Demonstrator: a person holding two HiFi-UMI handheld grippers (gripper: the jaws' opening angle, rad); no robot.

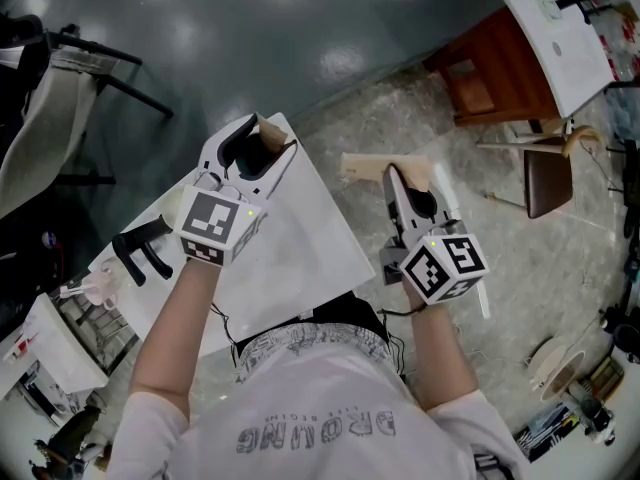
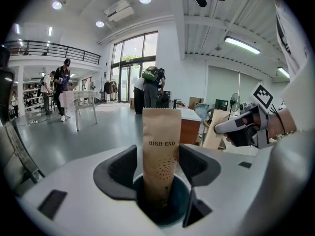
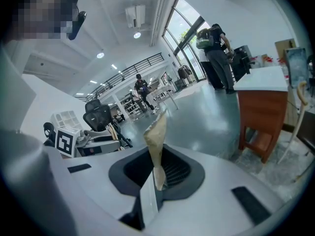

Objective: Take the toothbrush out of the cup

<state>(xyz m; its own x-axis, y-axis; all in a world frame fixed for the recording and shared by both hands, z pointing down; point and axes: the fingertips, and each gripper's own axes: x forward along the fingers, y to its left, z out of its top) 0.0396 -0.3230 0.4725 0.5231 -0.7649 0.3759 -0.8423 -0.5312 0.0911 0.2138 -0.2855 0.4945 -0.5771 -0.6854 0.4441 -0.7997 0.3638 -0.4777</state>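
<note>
Glossy grey hall floor (image 1: 300, 28) is seen around a white worktop (image 1: 310, 248). The fingers of the left gripper (image 2: 158, 154) are closed on what looks like a dark cup (image 2: 173, 209) with a brown packet (image 2: 161, 136) standing in it. The fingers of the right gripper (image 3: 158, 166) are pinched nearly together on the paper-wrapped toothbrush (image 3: 155, 132), judged already drawn clear, so setting-down is called for.

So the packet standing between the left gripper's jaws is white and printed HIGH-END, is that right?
Not white. The packet standing between the jaws of the left gripper is brown and printed HIGH-END, as the left gripper view shows.
</note>
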